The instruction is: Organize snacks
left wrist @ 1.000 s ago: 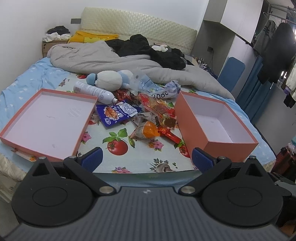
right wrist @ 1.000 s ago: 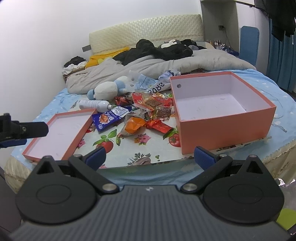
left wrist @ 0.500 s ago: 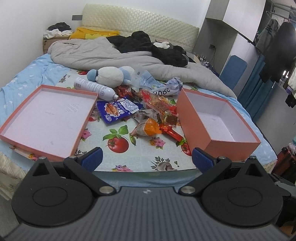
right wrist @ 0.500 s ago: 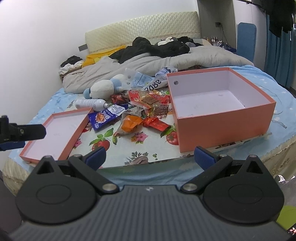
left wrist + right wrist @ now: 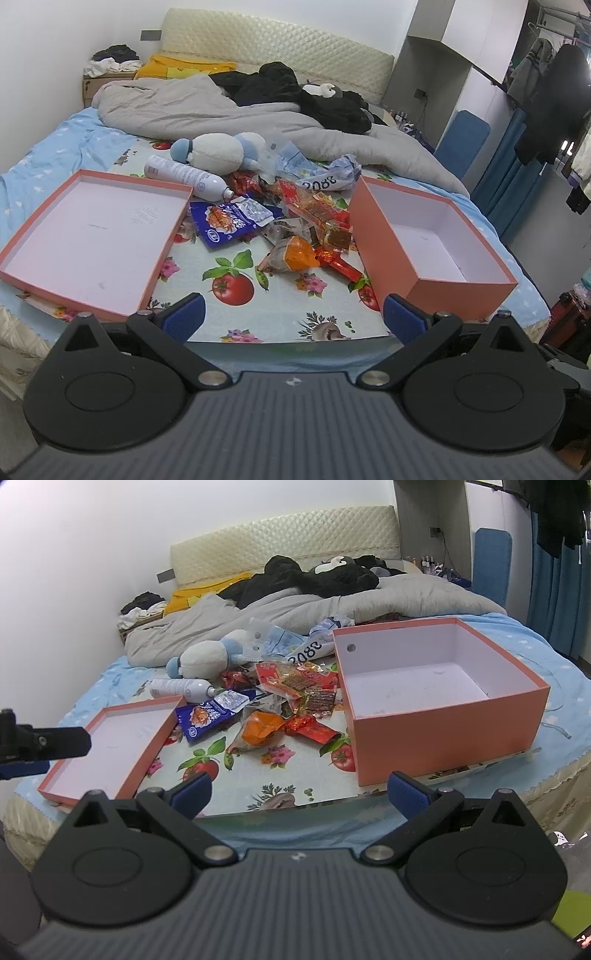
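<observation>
Several snack packets lie heaped on a fruit-print cloth (image 5: 273,317) on the bed: a blue packet (image 5: 225,223) (image 5: 207,720), an orange packet (image 5: 295,255) (image 5: 260,729), a red wrapper (image 5: 338,264) (image 5: 312,730) and red strips (image 5: 314,203) (image 5: 291,675). An empty orange box (image 5: 388,251) (image 5: 443,738) stands to their right, its shallow lid (image 5: 55,273) (image 5: 122,771) to their left. My left gripper (image 5: 293,319) is open short of the bed's edge, holding nothing. My right gripper (image 5: 299,792) is open too, also clear of the snacks.
A white bottle (image 5: 184,176) (image 5: 181,688) and a plush toy (image 5: 218,151) (image 5: 205,657) lie behind the snacks, with crumpled bags (image 5: 325,177). A grey quilt (image 5: 192,110) and dark clothes (image 5: 295,96) cover the far bed. The left gripper's arm (image 5: 44,740) shows at the right wrist view's left edge.
Both grippers have risen and tilted a little over the bed's near edge, so the snacks and boxes sit lower in view. Nothing on the bed has moved.
</observation>
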Tool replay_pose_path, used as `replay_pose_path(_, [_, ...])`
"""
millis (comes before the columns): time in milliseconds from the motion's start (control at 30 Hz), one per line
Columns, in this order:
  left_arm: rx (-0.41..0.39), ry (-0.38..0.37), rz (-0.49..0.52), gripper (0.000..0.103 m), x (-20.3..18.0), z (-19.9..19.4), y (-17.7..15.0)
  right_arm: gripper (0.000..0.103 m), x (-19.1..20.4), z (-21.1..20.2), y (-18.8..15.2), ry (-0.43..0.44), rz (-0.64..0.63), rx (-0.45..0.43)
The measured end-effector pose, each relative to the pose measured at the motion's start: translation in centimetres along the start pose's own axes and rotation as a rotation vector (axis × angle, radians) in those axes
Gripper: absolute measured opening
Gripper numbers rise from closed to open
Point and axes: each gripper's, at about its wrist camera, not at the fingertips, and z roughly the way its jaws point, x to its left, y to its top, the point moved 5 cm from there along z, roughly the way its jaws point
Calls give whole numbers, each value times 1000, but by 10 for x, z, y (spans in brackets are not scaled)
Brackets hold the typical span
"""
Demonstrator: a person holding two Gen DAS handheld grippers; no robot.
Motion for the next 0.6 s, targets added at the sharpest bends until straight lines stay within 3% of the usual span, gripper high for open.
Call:
replay_pose_path(367, [4, 11, 59, 103, -5, 16, -4, 103, -3, 11, -1, 32, 20, 10])
replay_pose_path(600, [25, 14, 56, 103, -3, 35, -3, 103, -6, 21, -1, -3, 32, 5])
